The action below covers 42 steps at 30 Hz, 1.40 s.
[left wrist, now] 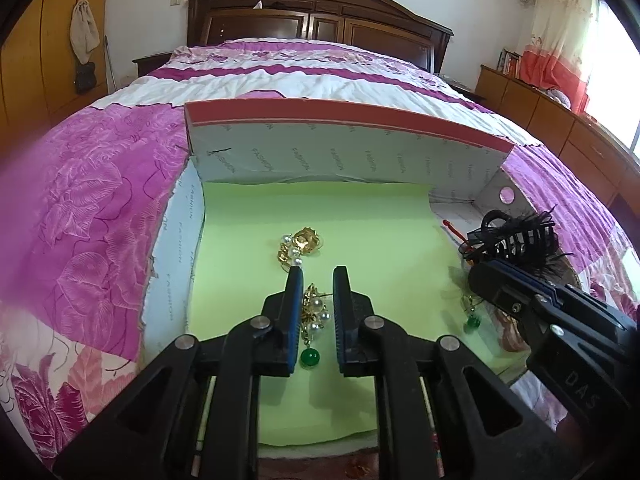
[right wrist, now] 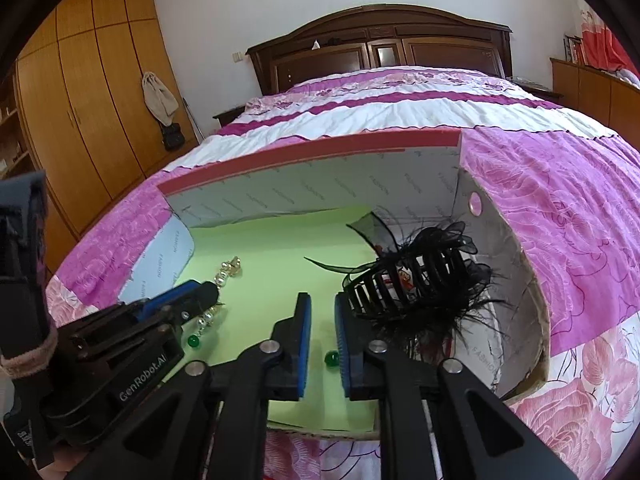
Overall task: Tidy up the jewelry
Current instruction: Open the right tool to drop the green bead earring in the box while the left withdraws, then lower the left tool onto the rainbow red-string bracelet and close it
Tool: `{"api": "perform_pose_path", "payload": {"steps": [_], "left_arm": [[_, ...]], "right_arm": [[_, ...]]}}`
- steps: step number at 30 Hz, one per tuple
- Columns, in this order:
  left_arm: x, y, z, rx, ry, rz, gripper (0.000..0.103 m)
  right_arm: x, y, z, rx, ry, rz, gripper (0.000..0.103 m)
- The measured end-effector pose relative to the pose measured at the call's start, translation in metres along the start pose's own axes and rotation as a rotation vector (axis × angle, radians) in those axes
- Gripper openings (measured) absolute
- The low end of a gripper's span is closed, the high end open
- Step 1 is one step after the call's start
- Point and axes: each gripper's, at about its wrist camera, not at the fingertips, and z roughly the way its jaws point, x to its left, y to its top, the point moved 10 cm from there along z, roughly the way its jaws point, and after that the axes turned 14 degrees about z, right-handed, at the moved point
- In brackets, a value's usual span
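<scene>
Left wrist view: the left gripper [left wrist: 316, 280] is partly open, its 2 fingers straddling a gold-and-pearl earring with a green bead [left wrist: 313, 322] on the green liner [left wrist: 380, 240] of a cardboard box [left wrist: 340, 144]; contact cannot be determined. A gold-and-pearl jewelry cluster [left wrist: 298, 246] lies just ahead. Right wrist view: the right gripper [right wrist: 322, 304] is partly open, holding nothing, above a second green bead [right wrist: 331, 358]. A black feathered hair claw [right wrist: 404, 280] sits beside it.

An open cardboard box [left wrist: 340, 148] sits on a floral-quilted bed [left wrist: 100, 200], a dark wooden headboard [left wrist: 320, 16] behind it. Inside, on a green paper liner [left wrist: 360, 220], a gold-and-pearl earring [left wrist: 298, 246] lies toward the left, a pearl drop earring with a green bead [left wrist: 314, 320] before it. A black feathered claw hair clip [right wrist: 412, 280] lies to the right, against the side wall.
</scene>
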Motion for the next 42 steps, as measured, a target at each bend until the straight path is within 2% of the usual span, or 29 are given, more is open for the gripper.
{"api": "perform_pose_path", "payload": {"steps": [2,7,15,25,34,42], "left_arm": [[-0.001,0.001,-0.002,-0.004,-0.003,-0.002,0.014],[-0.002,0.004,-0.017,-0.031,0.004,0.003,0.023],[-0.001,0.011,-0.044,-0.060,0.003,0.008,0.024],[-0.002,0.012,-0.085,-0.084,-0.003,0.017,0.024],[0.000,-0.009,-0.096,-0.035,-0.023,-0.001,0.024],[-0.014,-0.029,-0.089,0.019,-0.045,0.004,0.024]], "right_arm": [[0.001,0.001,-0.005,-0.008,0.011,0.001,0.026],[0.004,0.004,-0.019,-0.019,0.030,0.018,0.028],[0.010,0.018,-0.058,-0.082,0.090,0.039,0.030],[0.010,0.025,-0.111,-0.139,0.102,0.058,0.035],[-0.006,0.010,-0.148,-0.140,0.079,0.079,0.038],[-0.026,-0.008,-0.157,-0.118,0.038,0.095,0.038]]}}
